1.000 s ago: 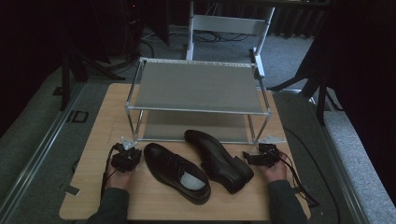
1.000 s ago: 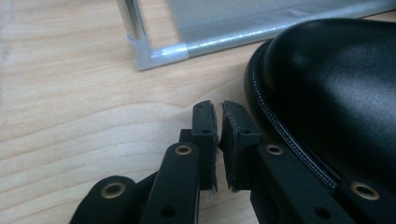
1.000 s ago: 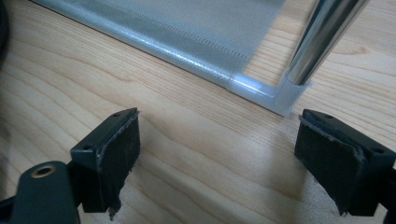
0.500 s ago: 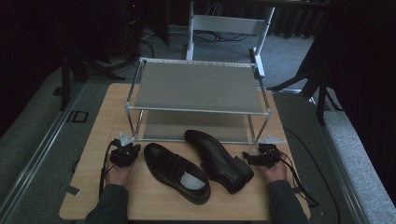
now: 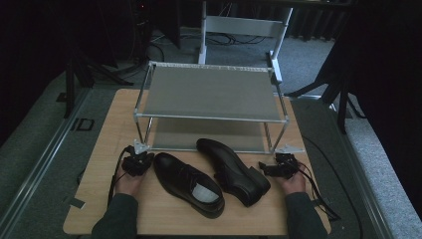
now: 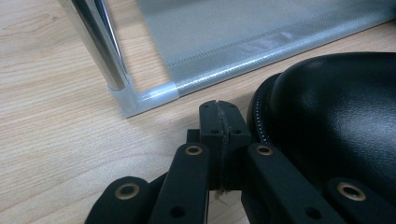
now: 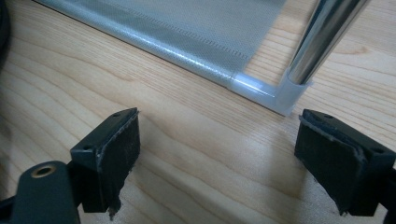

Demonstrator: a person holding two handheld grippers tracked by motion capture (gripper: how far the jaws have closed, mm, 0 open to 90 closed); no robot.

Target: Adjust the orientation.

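High view: both black shoes sit on the tabletop (image 5: 99,199) in front of the rack (image 5: 209,92), nothing shelved yet, so the job looks unstarted. Left shoe (image 5: 188,183) and right shoe (image 5: 231,171) lie side by side, touching or nearly so, toes toward the rack. Left tool (image 5: 137,162) just beside the left shoe's toe, jaws pressed together, empty. Right tool (image 5: 278,169) near the right shoe's heel, jaws wide, empty. Both shelves are bare. Rack posts and front rail sit close ahead of both tools, so the lower shelf looks a tight fit; the tabletop's outer edges are near either hand.
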